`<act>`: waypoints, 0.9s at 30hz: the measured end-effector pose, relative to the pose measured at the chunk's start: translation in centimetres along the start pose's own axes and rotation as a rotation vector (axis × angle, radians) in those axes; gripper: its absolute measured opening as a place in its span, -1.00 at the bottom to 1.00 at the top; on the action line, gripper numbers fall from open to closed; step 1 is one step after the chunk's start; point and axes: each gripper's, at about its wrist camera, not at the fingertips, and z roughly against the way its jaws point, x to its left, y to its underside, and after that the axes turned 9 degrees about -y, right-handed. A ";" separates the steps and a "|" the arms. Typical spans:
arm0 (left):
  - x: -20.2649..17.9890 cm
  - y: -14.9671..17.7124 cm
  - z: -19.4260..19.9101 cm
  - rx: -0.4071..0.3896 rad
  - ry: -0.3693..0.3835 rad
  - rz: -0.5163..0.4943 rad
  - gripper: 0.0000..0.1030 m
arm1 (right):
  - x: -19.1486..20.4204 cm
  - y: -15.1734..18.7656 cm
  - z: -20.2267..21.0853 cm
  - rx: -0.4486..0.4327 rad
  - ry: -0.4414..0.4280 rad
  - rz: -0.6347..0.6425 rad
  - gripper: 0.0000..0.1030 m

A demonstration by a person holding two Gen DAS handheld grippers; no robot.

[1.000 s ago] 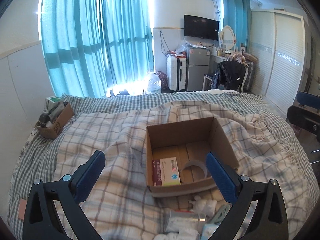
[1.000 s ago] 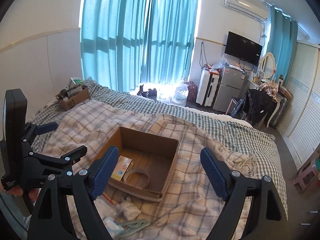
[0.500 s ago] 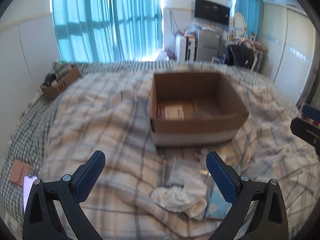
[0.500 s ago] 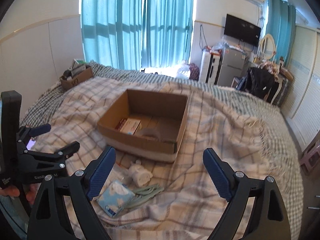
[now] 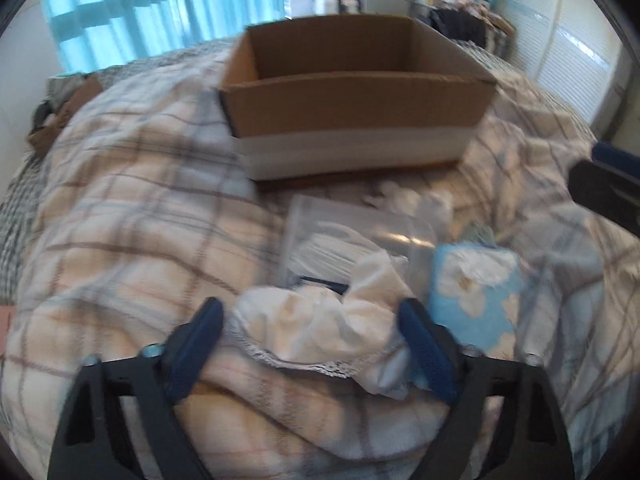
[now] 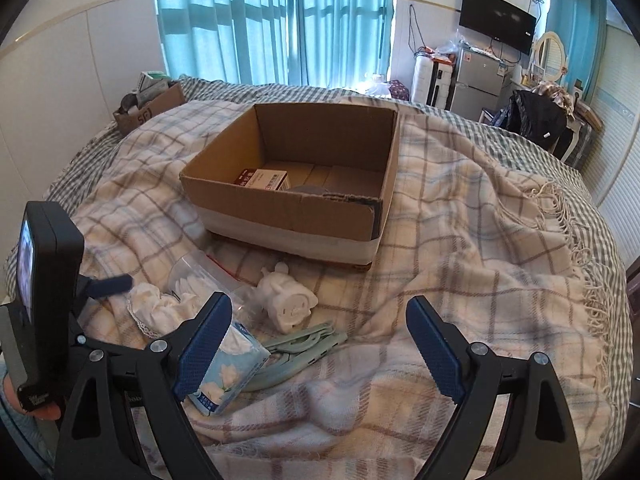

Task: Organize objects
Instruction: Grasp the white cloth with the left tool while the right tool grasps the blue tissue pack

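A crumpled white lace-edged cloth (image 5: 320,328) lies on the plaid blanket between the jaws of my left gripper (image 5: 312,340), which are closing around it; a small gap still shows at the left pad. Behind it are a clear plastic bag (image 5: 340,240) and a blue tissue pack (image 5: 476,292). The open cardboard box (image 6: 288,216) holds a medicine box (image 6: 264,180) and a tape roll (image 6: 308,191). My right gripper (image 6: 320,340) hangs open over green hangers (image 6: 304,348), beside the tissue pack (image 6: 228,372) and a white pig figure (image 6: 288,300).
A small cardboard box of odds and ends (image 6: 152,108) sits at the bed's far left corner. The plaid blanket (image 6: 460,240) is rumpled, with a fringe to the right. Teal curtains, a fridge (image 6: 476,80) and a wardrobe stand beyond the bed.
Both grippers have dropped toward the bed and tilted down. The left jaws have narrowed around the white cloth. The loose items now sit close in front of both cameras.
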 end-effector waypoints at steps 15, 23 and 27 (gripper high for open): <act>4.3 -1.1 5.7 -0.171 -0.005 0.055 -0.62 | 4.9 1.6 -3.4 0.144 -0.039 0.037 0.73; 6.0 -0.2 3.8 -0.140 0.002 0.077 -0.62 | 6.5 3.0 -6.9 0.246 -0.057 0.051 0.73; 6.7 0.1 3.3 -0.130 0.030 0.102 -0.62 | 6.8 3.3 -8.1 0.286 -0.032 0.069 0.66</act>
